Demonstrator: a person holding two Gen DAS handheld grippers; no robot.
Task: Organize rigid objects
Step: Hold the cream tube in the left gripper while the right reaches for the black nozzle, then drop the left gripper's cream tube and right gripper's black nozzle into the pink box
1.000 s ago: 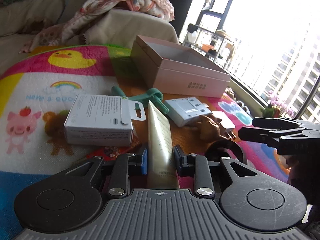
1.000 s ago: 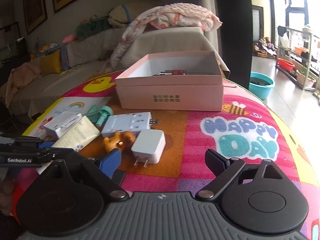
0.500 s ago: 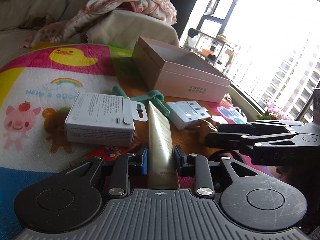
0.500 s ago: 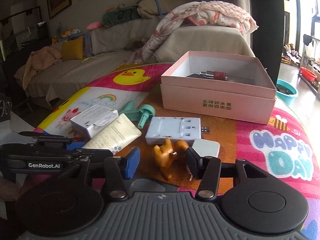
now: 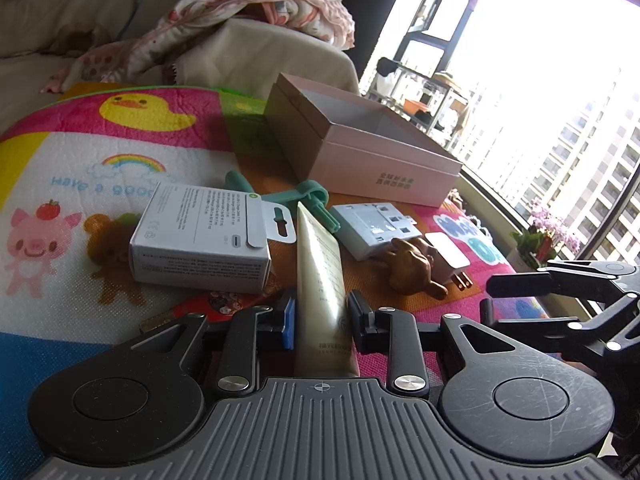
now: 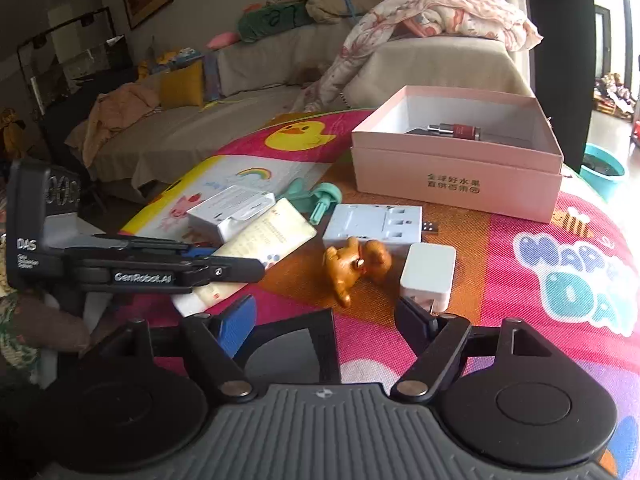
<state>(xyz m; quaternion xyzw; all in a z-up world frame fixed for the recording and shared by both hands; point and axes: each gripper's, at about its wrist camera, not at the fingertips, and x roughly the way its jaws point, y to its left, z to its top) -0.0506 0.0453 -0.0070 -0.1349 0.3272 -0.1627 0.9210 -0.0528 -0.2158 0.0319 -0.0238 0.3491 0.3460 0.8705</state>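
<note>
My left gripper is shut on a cream tube, which lies along the mat; the tube also shows in the right wrist view. My right gripper is open and empty, just short of a brown toy dog and a white plug adapter. A pale blue power strip, a white carton and a teal plastic tool lie nearby. An open pink box with a red-capped bottle stands behind them.
Everything rests on a colourful cartoon play mat. A red packet lies under the carton's near edge. A sofa with a patterned blanket is behind the box. A window and plant are at the right.
My right gripper has swung left toward the toy dog, closed part way, then opened wide again and pulled back a little. My left gripper has stayed shut on the tube.
</note>
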